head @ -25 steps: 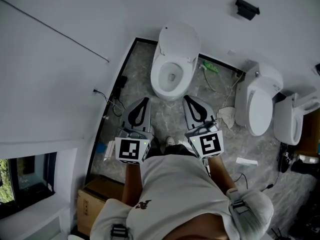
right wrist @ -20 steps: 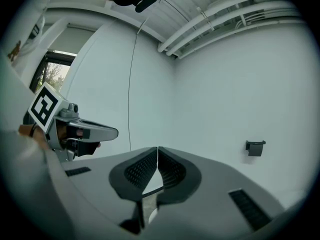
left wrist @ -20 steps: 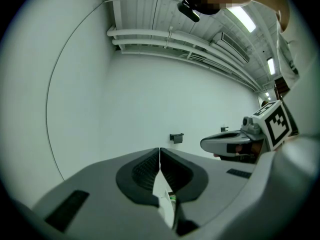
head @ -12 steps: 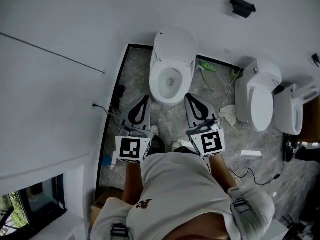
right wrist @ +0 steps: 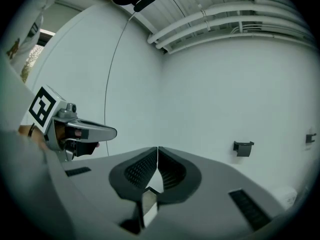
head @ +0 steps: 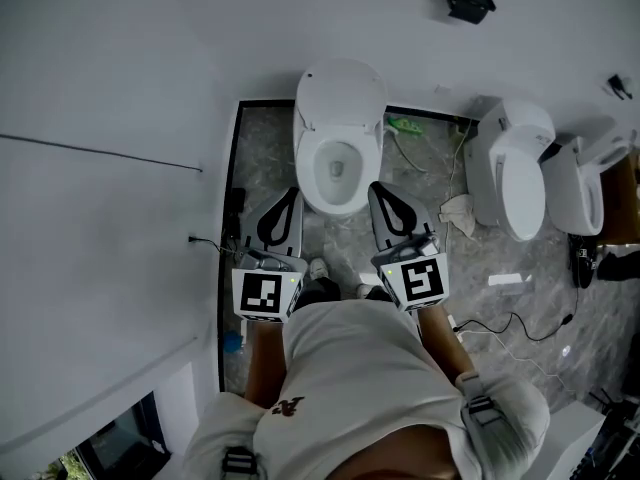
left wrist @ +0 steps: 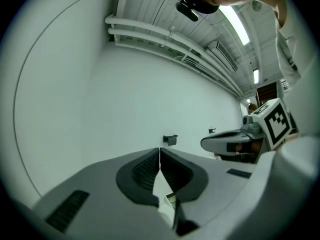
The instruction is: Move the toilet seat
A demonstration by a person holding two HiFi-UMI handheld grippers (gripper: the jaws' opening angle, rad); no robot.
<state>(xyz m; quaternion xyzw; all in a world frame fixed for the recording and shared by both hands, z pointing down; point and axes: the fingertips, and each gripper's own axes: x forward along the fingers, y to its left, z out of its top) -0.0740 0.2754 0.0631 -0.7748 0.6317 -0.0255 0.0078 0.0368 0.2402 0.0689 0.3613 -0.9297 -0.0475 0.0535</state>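
Jaws of the left gripper (head: 281, 218) and right gripper (head: 393, 211) are pressed together. A wall (head: 120, 118) runs close beside the left jaws, and bare floor (head: 345, 236) lies between the pairs. The toilet seat (head: 309, 173) lies just ahead, between them.

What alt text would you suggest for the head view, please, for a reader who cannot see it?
Seen from above, a person holds a left claw and a right claw, both shut and empty, out level toward a white toilet with its lid raised. Two more toilets stand to the right on the grey floor.
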